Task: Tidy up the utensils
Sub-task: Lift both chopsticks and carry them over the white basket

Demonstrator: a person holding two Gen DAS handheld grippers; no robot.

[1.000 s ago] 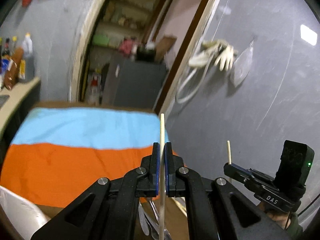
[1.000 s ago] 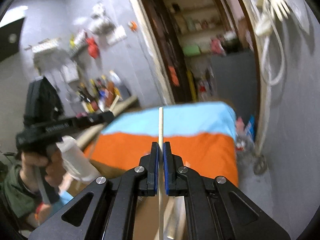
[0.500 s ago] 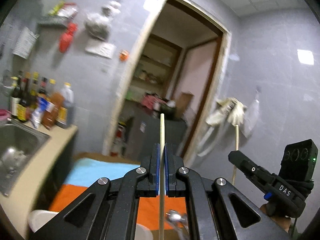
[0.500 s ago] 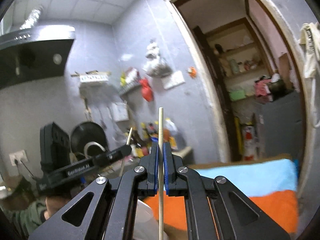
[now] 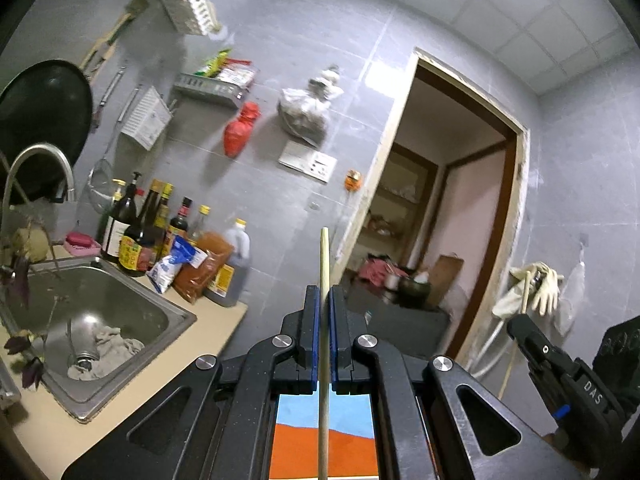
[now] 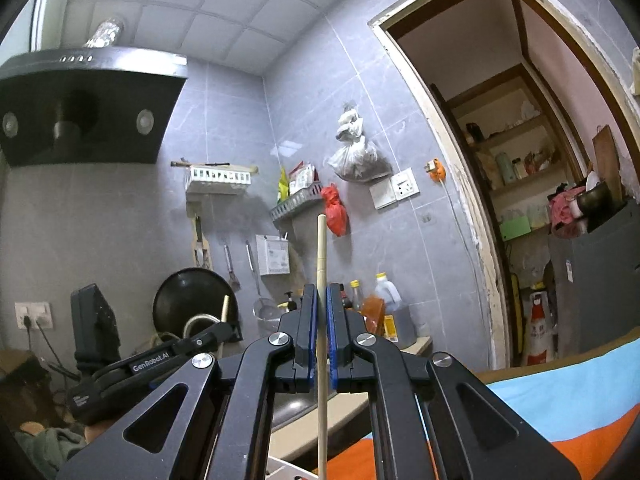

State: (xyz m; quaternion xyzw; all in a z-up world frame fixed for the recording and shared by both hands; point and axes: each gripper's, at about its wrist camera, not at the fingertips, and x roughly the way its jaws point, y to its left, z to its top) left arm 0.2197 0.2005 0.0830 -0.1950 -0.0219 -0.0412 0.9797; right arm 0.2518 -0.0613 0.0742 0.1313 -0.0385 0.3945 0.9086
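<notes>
Between my left gripper's [image 5: 324, 308] blue pads, which pinch it, one wooden chopstick [image 5: 323, 320] stands upright, its long axis running straight up the left wrist view with the tip above the fingers and the shaft dropping past the bottom edge. My right gripper [image 6: 321, 308] pinches a second chopstick [image 6: 321, 300] the same way, vertical, tip up. That makes two chopsticks, one per gripper. Each gripper also shows in the other's view: the right one [image 5: 532, 344] at my lower right with its stick rising from it, the left one [image 6: 208, 338] at lower left. Compared with half a second ago, both cameras are tilted further up: the orange and blue cloth [image 5: 324, 432] has sunk to a strip between my left fingers, and the steel sink [image 5: 120, 304], the row of bottles [image 5: 160, 232] and the black range hood [image 6: 88, 108] show more fully.
</notes>
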